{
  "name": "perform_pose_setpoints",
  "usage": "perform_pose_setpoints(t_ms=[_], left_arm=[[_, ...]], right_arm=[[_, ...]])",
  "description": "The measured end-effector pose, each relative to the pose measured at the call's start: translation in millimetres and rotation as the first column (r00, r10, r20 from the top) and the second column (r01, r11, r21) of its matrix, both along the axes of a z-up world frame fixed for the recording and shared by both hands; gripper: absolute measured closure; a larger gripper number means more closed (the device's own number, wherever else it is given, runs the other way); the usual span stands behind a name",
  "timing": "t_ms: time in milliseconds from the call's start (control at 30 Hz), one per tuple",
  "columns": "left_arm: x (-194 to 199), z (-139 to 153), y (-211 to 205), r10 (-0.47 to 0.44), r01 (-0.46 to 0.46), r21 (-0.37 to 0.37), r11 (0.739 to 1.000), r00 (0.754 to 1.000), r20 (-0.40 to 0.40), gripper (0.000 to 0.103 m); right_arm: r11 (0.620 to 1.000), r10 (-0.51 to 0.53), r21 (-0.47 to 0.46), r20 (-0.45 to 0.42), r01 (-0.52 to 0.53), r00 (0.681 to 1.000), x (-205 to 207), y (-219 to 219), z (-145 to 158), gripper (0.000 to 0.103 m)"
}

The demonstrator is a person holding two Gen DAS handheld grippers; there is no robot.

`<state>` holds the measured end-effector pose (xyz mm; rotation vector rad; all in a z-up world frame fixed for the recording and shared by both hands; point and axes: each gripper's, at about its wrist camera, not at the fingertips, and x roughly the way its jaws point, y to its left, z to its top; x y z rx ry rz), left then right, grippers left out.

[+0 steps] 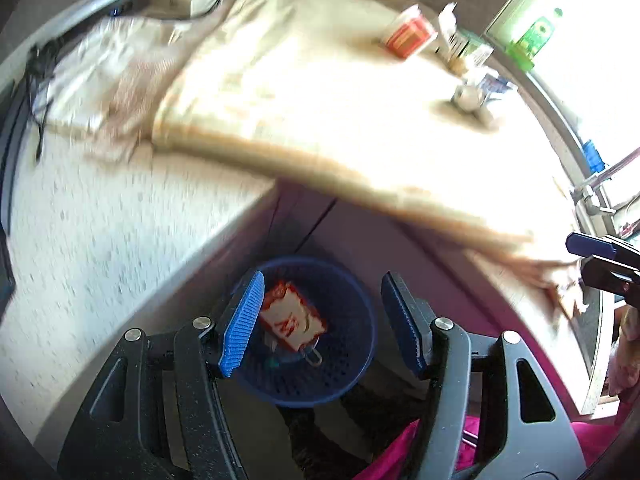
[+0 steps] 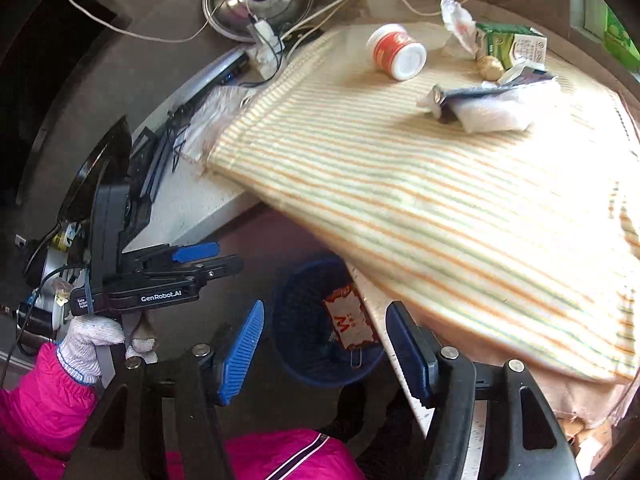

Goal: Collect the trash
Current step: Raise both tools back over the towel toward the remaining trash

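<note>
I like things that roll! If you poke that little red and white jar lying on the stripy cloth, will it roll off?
Probably it rolls: the red and white jar is round and lies on its side. The striped cloth may slow it. It looks like light plastic, likely an easy push, though whether it's empty can't be seen.

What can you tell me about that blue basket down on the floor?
The basket is a small, round, dark blue bin, seemingly plastic, its wall and bottom pierced with rows of little holes. It stands upright on the floor below the edge of the table, partly tucked under it in the right wrist view. Inside lies a red and white wrapper, tilted against the wall, with a paper clip beside it. Nothing grips the basket; the left gripper, fingers apart, hangs above it.
</note>
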<state>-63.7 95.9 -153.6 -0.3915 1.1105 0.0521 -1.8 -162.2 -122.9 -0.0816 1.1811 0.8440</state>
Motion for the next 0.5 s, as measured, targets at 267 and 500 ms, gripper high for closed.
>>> perform_pose_setpoints(t_ms=[267, 500], left_arm=[[49.1, 41.3, -15.2, -0.055, 0.051, 0.043, 0.998, 0.994, 0.091, 0.037], [93.2, 52.6, -35.2, -0.106, 0.097, 0.077, 0.992, 0.987, 0.125, 0.036]], right_arm=[[0.994, -0.093, 0.058, 0.045, 0.090, 0.995, 52.9, -40.0, 32.8, 0.035], [0.981, -0.162, 0.109, 0.024, 0.159, 0.986, 100.8, -57.3, 39.9, 0.035]])
